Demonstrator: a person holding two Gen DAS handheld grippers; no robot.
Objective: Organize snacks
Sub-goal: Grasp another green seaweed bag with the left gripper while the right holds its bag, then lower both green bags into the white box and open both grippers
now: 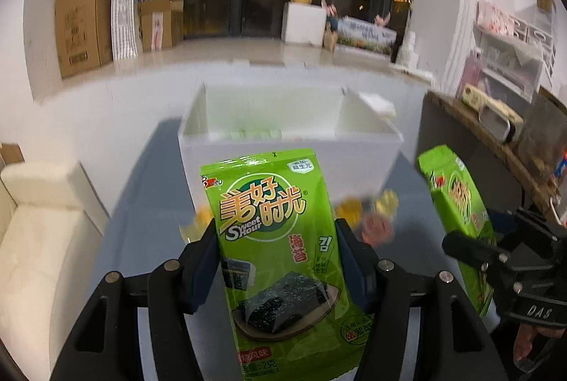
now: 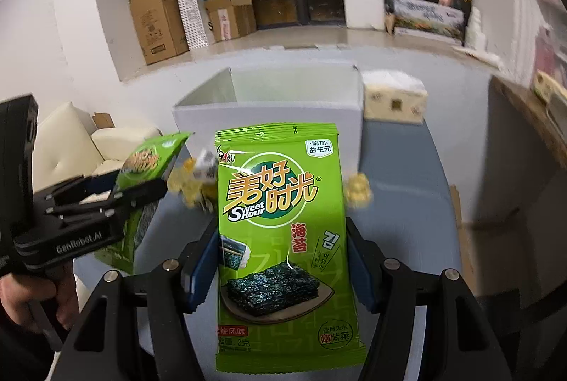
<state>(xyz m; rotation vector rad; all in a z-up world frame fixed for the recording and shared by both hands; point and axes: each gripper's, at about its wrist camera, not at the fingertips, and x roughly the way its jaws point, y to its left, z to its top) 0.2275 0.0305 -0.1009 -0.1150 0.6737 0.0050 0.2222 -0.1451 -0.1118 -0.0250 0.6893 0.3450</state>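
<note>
Left gripper (image 1: 276,250) clamping seaweed packet (image 1: 273,239), right gripper (image 2: 281,257) clamping another (image 2: 280,232)

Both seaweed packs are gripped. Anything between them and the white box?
Nothing visible. The left pack and right pack are held up facing the open white box. The yellow candies lie low on the table, beneath the path.
</note>
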